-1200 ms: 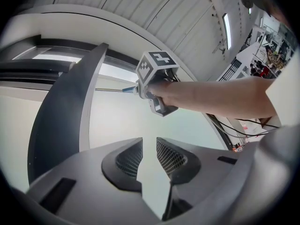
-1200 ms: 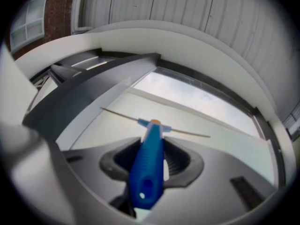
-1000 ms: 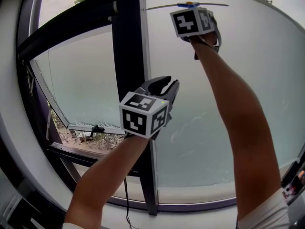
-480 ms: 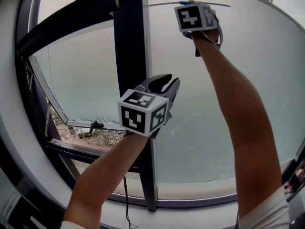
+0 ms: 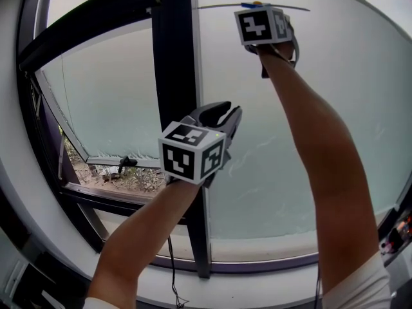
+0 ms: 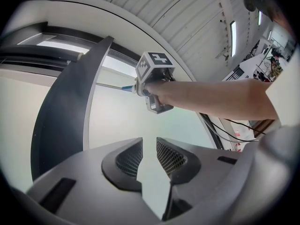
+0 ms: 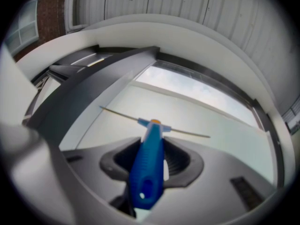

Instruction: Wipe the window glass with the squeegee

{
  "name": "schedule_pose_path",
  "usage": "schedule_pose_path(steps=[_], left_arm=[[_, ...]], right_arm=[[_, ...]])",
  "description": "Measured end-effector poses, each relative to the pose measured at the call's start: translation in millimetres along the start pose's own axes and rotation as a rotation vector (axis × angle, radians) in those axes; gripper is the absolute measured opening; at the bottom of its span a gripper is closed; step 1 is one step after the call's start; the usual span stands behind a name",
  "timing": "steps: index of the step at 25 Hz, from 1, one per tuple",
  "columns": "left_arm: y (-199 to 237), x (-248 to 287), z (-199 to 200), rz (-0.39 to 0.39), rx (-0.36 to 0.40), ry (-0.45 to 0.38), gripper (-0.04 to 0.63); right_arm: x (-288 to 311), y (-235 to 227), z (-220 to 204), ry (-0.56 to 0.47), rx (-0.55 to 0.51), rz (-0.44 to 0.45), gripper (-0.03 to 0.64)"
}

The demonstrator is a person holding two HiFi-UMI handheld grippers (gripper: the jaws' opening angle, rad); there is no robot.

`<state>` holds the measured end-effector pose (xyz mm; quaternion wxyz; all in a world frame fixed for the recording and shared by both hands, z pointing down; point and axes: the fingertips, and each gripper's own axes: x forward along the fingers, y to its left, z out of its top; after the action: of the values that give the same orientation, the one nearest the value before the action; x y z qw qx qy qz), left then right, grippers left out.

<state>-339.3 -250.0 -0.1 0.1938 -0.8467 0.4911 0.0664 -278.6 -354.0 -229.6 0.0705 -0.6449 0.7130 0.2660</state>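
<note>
Right gripper [image 7: 153,157]: fingers clamp the blue squeegee [image 7: 149,172] handle; blade lies against the glass [image 5: 341,108], top centre.
Left gripper [image 6: 149,156]: fingers narrowly apart, empty, mid-frame.

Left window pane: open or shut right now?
Open. The left window pane is swung outward at the bottom; plants show through the gap below.

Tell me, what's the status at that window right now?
Right hand-held gripper shut on squeegee, blade high on window glass. Left hand-held gripper open, empty, lower down. Dark frame post just left of blade.
</note>
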Motion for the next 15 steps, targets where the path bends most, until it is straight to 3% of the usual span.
schedule_pose_path(steps=[5,15], left_arm=[[0,-5,-8,0.003,-0.021,0.009,0.114],[-5,-11,-28,0.001,-0.050,0.035,0.114]], right_arm=[[-7,1,5,-0.039,-0.015,-0.010,0.161],[-14,9,-25,0.040,0.008,0.003,0.161]])
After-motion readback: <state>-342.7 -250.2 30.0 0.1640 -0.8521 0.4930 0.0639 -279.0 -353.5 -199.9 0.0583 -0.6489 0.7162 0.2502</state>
